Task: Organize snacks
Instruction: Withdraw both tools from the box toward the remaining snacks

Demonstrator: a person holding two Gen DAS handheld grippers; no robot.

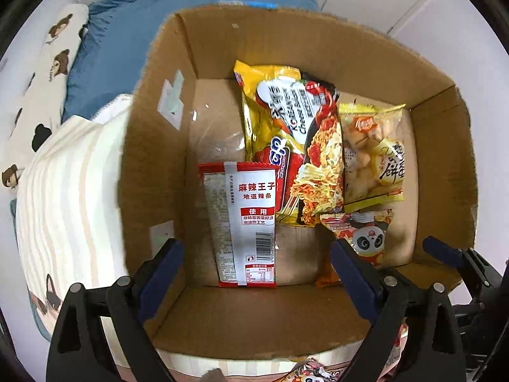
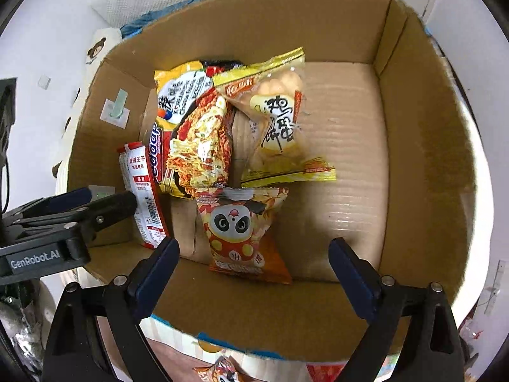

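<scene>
An open cardboard box (image 1: 318, 41) (image 2: 426, 146) holds several snacks. A red-and-white spicy strip pack (image 1: 245, 226) (image 2: 143, 191) lies at the left. A yellow Korean cheese noodle pack (image 1: 296, 146) (image 2: 194, 127) lies in the middle. A yellow biscuit bag (image 1: 375, 156) (image 2: 280, 127) lies to its right. An orange panda snack bag (image 1: 366, 238) (image 2: 241, 229) lies nearest. My left gripper (image 1: 257, 254) is open and empty above the box's near wall. My right gripper (image 2: 254, 251) is open and empty, with the panda bag between and beyond its fingers.
The box sits on a striped cream blanket (image 1: 63, 191) with a blue cloth (image 1: 127, 41) and a bear-print pillow (image 1: 41, 73) behind. More snack packs lie outside the near wall (image 2: 222, 369). The left gripper's body (image 2: 63, 219) shows at the box's left wall.
</scene>
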